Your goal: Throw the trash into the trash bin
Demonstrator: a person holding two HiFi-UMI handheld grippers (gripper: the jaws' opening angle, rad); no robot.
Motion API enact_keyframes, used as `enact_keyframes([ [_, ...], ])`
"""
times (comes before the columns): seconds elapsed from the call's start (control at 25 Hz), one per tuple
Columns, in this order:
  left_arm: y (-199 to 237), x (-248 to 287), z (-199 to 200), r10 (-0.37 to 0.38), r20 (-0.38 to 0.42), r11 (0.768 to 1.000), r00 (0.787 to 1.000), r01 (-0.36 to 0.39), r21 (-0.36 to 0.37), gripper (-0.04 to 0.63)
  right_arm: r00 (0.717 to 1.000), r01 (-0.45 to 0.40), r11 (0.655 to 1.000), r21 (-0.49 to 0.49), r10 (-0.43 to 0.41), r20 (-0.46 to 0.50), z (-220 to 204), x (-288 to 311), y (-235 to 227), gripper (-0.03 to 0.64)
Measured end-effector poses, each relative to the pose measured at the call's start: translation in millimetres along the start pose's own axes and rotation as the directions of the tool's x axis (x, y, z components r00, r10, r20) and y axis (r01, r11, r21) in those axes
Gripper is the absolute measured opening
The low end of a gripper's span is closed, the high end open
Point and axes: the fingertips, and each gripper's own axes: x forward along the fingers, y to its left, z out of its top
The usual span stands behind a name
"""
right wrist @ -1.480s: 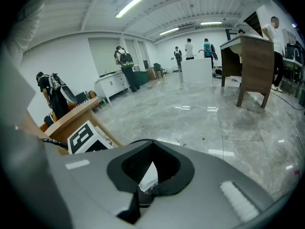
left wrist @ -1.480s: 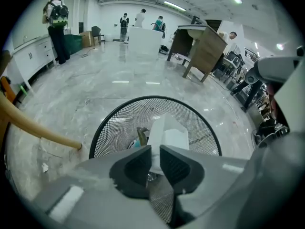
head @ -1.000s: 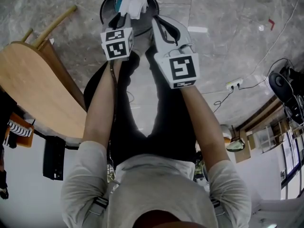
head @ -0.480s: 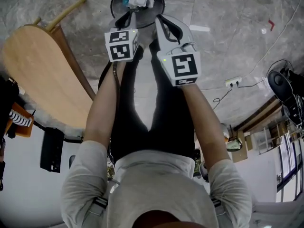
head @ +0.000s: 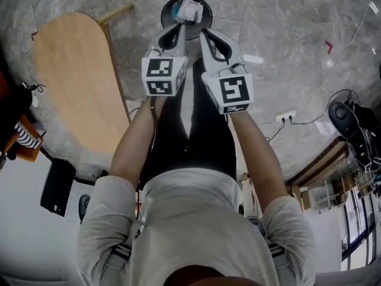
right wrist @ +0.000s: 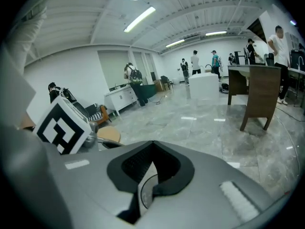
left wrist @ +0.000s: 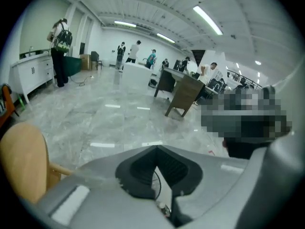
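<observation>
Both tongs have risen clear of the trash bin since the earlier frame, and the bin now sits smaller and farther off beyond their tips. Nearest to me, my forearms reach forward side by side over my legs. The left tongs (head: 172, 36) and the right tongs (head: 211, 39) run parallel, near each other without touching, and both point down and away toward the bin. On the left tongs, the two pads meet at the tip with nothing between them. On the right tongs, the pads are likewise pressed together and carry nothing. Just past the tips, the black round trash bin (head: 164, 15) stands on the grey marble floor (head: 286, 34). The trash (head: 189, 9), a crumpled white wad, lies inside the bin, with a small teal piece beside it. To the left of my arms stands the light wooden bench (head: 77, 82), with its rounded end toward the bin. To the right, well apart from the bin, a white power strip (head: 287, 116) lies on the floor with a cable running from it. Farthest off, the gripper views show people (left wrist: 136, 49) standing across the hall under ceiling strip lights.
</observation>
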Motion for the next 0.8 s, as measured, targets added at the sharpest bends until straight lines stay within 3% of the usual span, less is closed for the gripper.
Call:
enact_keyframes([
  [0.16, -16.7, -70.6, 62.6, 0.025, 0.147, 0.998, 0.989, -0.033, 0.051, 0.019, 0.997, -0.003, 0.998, -0.059, 0.008, 0.079, 64.2, -42.6, 23.9, 0.008],
  [0.44, -61.4, -172.0, 156.2, 0.017, 0.316, 0.994, 0.948, -0.049, 0.095, 0.019, 0.978, -0.025, 0.987, -0.156, 0.056, 0.201, 167.4, -120.7, 60.5, 0.008],
  [0.6, -90.9, -233.5, 193.8, -0.001, 0.401, 0.988, 0.916, -0.061, 0.142, 0.019, 0.959, -0.032, 0.976, -0.218, 0.091, 0.268, 213.7, -156.1, 92.6, 0.008],
  [0.8, -110.5, -295.5, 226.3, -0.008, 0.496, 0.988, 0.868, -0.068, 0.136, 0.018, 0.937, -0.037, 0.951, -0.306, 0.139, 0.320, 264.7, -189.4, 130.6, 0.008],
])
